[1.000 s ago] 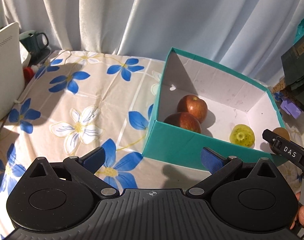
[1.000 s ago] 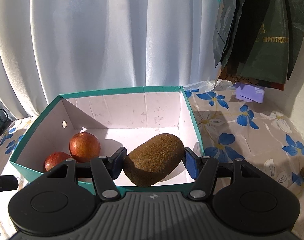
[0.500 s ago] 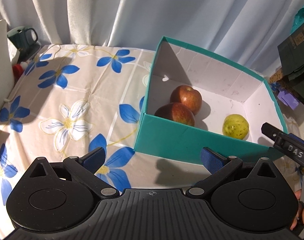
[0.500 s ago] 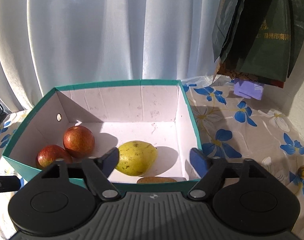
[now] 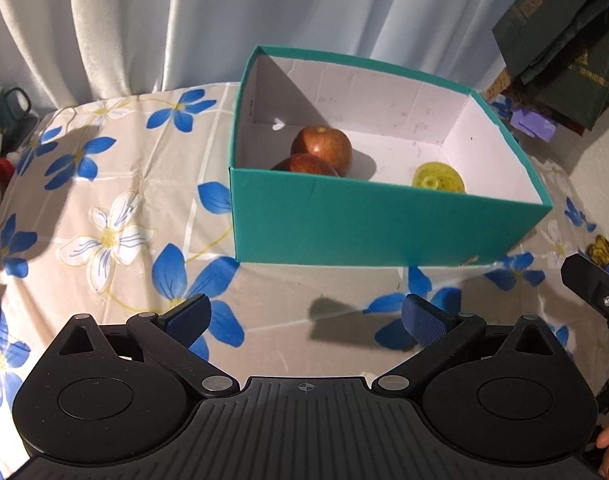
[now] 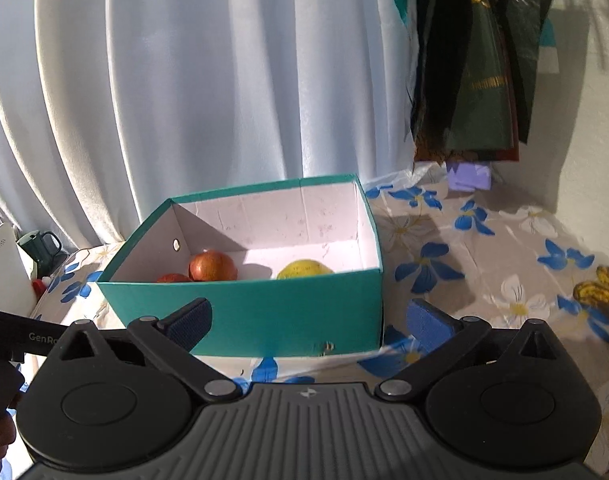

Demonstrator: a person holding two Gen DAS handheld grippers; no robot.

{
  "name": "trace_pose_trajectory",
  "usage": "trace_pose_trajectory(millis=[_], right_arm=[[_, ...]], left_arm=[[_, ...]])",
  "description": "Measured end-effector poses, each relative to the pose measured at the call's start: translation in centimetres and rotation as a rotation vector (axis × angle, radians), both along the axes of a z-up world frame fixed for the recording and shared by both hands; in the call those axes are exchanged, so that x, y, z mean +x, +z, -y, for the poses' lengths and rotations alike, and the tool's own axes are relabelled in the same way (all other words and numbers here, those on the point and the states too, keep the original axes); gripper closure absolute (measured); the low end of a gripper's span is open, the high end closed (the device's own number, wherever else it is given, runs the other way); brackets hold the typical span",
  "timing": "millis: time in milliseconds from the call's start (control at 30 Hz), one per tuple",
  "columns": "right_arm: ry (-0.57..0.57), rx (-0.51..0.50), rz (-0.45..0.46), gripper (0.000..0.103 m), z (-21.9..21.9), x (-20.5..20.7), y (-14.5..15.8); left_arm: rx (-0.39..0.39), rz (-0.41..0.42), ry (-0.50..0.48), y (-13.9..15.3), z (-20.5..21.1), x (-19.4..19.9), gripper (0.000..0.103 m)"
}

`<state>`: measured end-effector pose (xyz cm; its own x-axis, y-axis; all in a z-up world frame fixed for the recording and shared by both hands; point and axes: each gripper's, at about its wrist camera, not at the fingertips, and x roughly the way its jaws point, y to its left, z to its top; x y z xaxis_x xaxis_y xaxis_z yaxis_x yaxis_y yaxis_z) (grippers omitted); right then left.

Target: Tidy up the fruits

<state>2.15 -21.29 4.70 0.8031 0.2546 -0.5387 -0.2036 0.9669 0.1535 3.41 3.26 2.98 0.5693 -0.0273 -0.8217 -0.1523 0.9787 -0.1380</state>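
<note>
A teal box (image 5: 376, 224) with a white inside stands on the flowered tablecloth. It holds two red apples (image 5: 322, 148) and a yellow-green fruit (image 5: 438, 178); a kiwi dropped inside is hidden behind the near wall. The box also shows in the right wrist view (image 6: 264, 312), with an apple (image 6: 212, 266) and the yellow fruit (image 6: 304, 269). My left gripper (image 5: 304, 320) is open and empty, in front of the box. My right gripper (image 6: 308, 318) is open and empty, pulled back before the box. Bananas (image 6: 602, 294) lie at the right on the cloth.
White curtains hang behind the table. Dark bags (image 6: 476, 80) hang at the right, above a purple object (image 6: 470, 174). A green mug (image 6: 40, 246) and a white appliance (image 6: 0, 268) stand at the left. The right gripper's tip (image 5: 592, 284) shows in the left wrist view.
My right gripper opened and let the kiwi drop into the box, then drew back and up. My left gripper also drew back from the box.
</note>
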Motion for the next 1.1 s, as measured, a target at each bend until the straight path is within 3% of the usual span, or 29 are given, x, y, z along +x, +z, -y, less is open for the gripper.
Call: trace_pose_trajectory(millis=[100, 200, 400, 600, 833, 1100], right_arm=[[-0.019, 0.043, -0.037, 0.000, 0.9, -1.1, -0.5], [-0.012, 0.059, -0.014, 0.000, 1.4, -2.7, -0.7], [0.031, -0.055, 0.009, 0.000, 0.4, -4.9, -1.0], [0.013, -0.090, -0.010, 0.000, -0.1, -6.4, -1.3], [-0.002, -0.105, -0.046, 0.000, 0.3, -7.3, -2.3], [-0.015, -0.102, -0.086, 0.000, 1.2, -7.7, -3.4]], left_arm=[[-0.001, 0.001, -0.034, -0.3, 0.4, -1.2, 0.000], [-0.012, 0.015, -0.082, -0.5, 0.9, -2.5, 0.000], [0.000, 0.015, -0.190, -1.0, 2.8, -5.3, 0.000], [0.021, 0.001, -0.247, -1.6, 4.5, -8.2, 0.000], [0.074, 0.078, -0.261, -1.9, 6.1, -10.5, 0.000], [0.067, 0.049, -0.273, -3.9, 7.2, -11.0, 0.000]])
